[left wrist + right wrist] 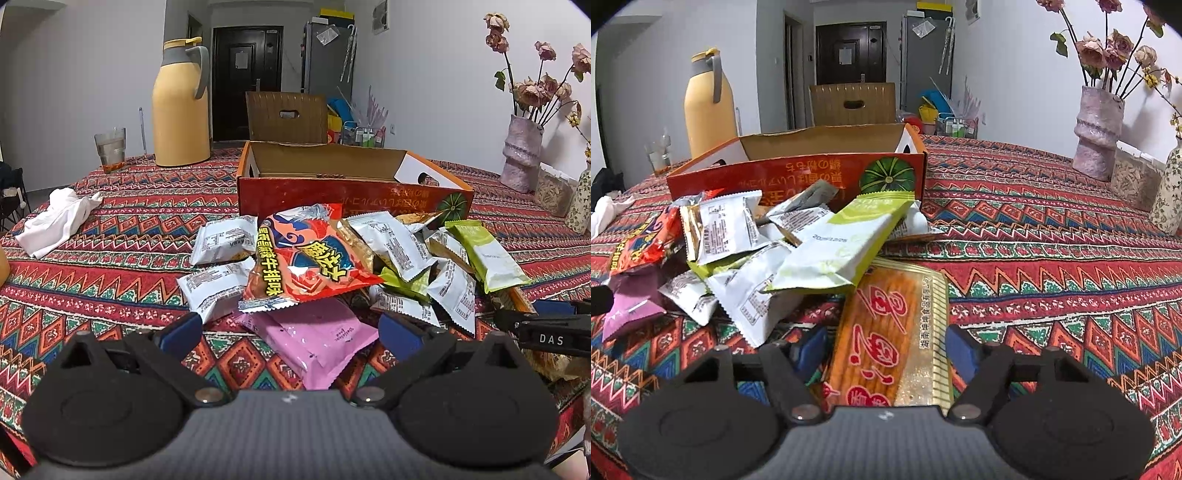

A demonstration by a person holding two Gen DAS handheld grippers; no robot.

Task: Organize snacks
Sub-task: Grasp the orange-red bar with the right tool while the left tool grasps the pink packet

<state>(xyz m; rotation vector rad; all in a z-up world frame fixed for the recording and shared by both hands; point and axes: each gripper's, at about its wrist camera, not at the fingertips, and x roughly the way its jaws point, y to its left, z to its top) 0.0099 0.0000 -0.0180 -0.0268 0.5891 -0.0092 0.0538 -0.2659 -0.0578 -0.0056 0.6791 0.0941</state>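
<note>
2 grippers work at a heap of snack packets (369, 258) lying on the patterned tablecloth (110, 229), just in front of the open red carton (351, 192). The left gripper (291, 328) stands released, its blue pads wide on either side of a pink packet (314, 336) at the heap's near edge, not pressing it. The right gripper (886, 350) straddles an orange-and-gold packet (886, 332) at the heap's near right; whether its pads press the packet I cannot tell. A yellow thermos (181, 107) stands far left.
</note>
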